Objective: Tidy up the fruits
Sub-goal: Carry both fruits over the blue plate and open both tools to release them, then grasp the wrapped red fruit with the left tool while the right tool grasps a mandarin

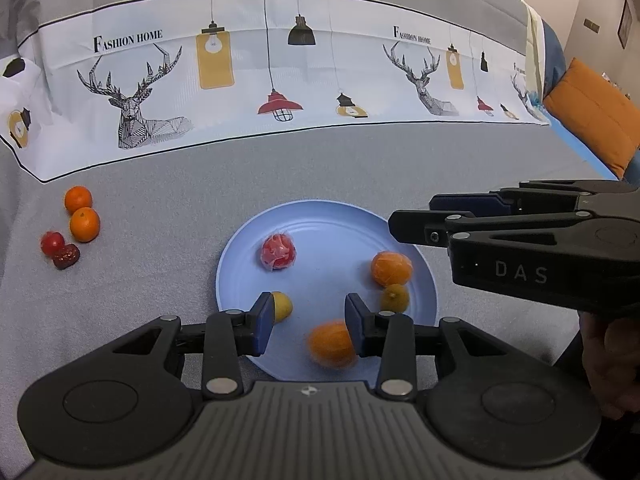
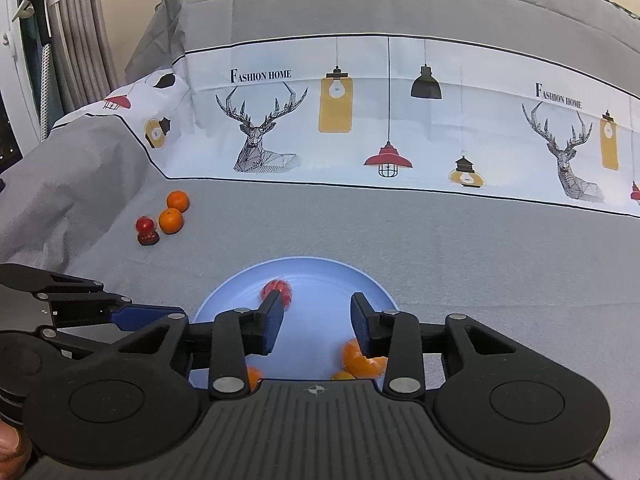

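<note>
A light blue plate (image 1: 320,220) (image 2: 320,270) lies on the grey cloth. It holds a wrapped red fruit (image 1: 278,251) (image 2: 280,290), a wrapped orange (image 1: 391,268) (image 2: 362,360), a yellow fruit (image 1: 282,306), a small dull-yellow fruit (image 1: 395,298) and a blurred orange (image 1: 332,344) below my left jaws. My left gripper (image 1: 308,322) is open and empty over the plate's near edge. My right gripper (image 2: 316,320) is open and empty over the plate; it shows from the side in the left wrist view (image 1: 416,224). Off the plate at left lie two oranges (image 1: 82,214) (image 2: 174,212), a red fruit (image 1: 52,242) (image 2: 145,224) and a dark red one (image 1: 67,257) (image 2: 148,237).
A white printed band with deer and lamps (image 1: 280,68) (image 2: 360,120) runs across the cloth behind the plate. An orange cushion (image 1: 596,116) sits at the far right. Curtains and a rack (image 2: 60,20) stand at the far left.
</note>
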{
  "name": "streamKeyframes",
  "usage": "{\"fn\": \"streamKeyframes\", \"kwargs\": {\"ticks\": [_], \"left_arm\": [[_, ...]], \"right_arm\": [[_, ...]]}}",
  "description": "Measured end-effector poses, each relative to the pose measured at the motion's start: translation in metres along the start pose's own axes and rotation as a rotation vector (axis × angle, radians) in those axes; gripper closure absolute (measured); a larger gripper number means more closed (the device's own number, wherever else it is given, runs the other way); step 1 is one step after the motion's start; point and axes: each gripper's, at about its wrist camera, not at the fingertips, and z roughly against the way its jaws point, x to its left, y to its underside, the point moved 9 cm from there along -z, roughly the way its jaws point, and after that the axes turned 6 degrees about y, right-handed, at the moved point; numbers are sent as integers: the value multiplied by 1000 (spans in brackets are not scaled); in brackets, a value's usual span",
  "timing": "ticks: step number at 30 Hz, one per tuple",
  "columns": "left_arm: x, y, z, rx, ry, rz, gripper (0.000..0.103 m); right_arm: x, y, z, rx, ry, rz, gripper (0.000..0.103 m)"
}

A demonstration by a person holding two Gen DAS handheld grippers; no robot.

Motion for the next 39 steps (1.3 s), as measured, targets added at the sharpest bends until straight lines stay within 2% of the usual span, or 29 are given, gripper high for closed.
{"fn": "streamKeyframes", "kwargs": {"ticks": [4,7,8,9,11,14,17,18,21,27,30,32,34,35,38,39], "left_arm": [[7,-2,1,-28,-72,-6,60],[14,-7,5,-69,-99,0,61],[15,-8,7,-77,-103,1,66],[16,-9,9,-86,-103,1,80],[17,-14,14,-103,-89,2,88],[18,-23,28,-159,-70,17,88],[31,-37,45,-224,-112,48,88],[37,-41,48,-231,-110,75,88],[71,-56,52,-225,-139,163,88],[160,-80,40,-207,-286,271,88],[206,-70,28,-170,-334,377,88],[235,-55,15,-97,-361,480,87],[256,-46,10,-94,-347,605,82],[263,-46,9,-94,-351,628,79],[280,-47,-1,-93,-348,657,60],[283,-47,-5,-91,-336,668,60]], "right_arm": [[1,0,1,-4,4,-1,59],[1,-1,1,-7,2,-4,59],[0,-1,1,-8,3,-5,59],[0,-1,1,-9,2,-7,59],[0,-2,1,-10,1,-12,59],[1,-3,2,-15,-3,-18,59],[2,-5,3,-23,-9,-25,59],[2,-5,3,-28,-11,-30,60],[5,-10,4,-43,-26,-46,78],[22,-18,3,-65,-69,-57,82],[33,-18,-1,-55,-88,-57,82],[42,-18,-4,-47,-102,-52,82],[52,-19,-7,-40,-117,-40,82],[57,-19,-9,-37,-123,-34,82],[70,-18,-13,-23,-142,-25,82],[74,-18,-15,-18,-149,-23,82]]}}
